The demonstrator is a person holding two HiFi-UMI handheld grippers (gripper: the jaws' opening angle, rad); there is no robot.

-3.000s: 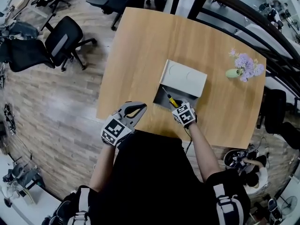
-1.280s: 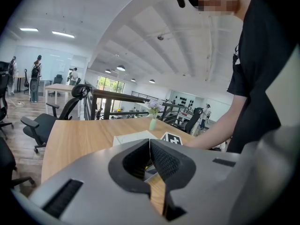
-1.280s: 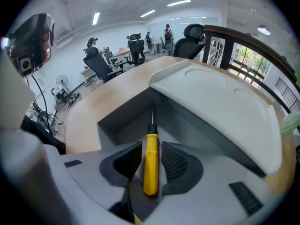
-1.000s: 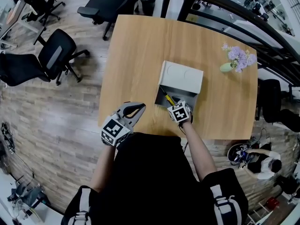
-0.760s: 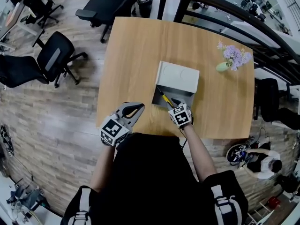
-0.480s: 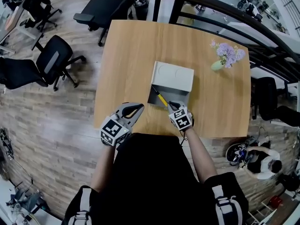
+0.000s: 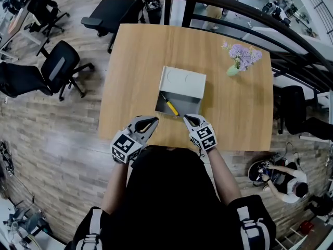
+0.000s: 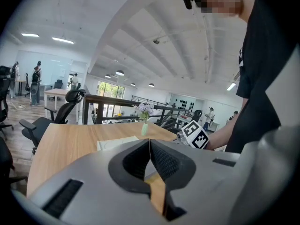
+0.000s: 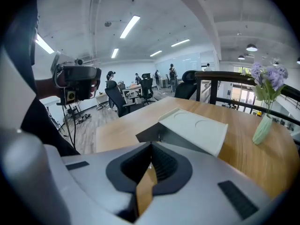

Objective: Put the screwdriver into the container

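A yellow-handled screwdriver [image 7: 169, 106] lies inside the grey open container [image 7: 175, 108], whose white lid [image 7: 183, 83] stands hinged up at the back. My right gripper [image 7: 186, 119] is shut and empty, held just off the container's near right corner above the table's front edge. At the near left my left gripper [image 7: 152, 121] is shut and empty too. In the right gripper view the container [image 9: 161, 134] and its lid [image 9: 197, 127] show beyond the shut gripper [image 9: 151, 148]. The left gripper view shows my left gripper [image 8: 149, 146] with its tips together.
The wooden table [image 7: 135, 72] carries a small vase of purple flowers [image 7: 238, 55] at its far right. Black office chairs [image 7: 60, 66] stand on the wood floor to the left. A dark railing [image 7: 244, 20] runs behind the table. Another person [image 7: 283, 178] sits at the lower right.
My right gripper has drawn back out of the container toward me and its jaws have closed, leaving the screwdriver lying inside. The left gripper has not moved.
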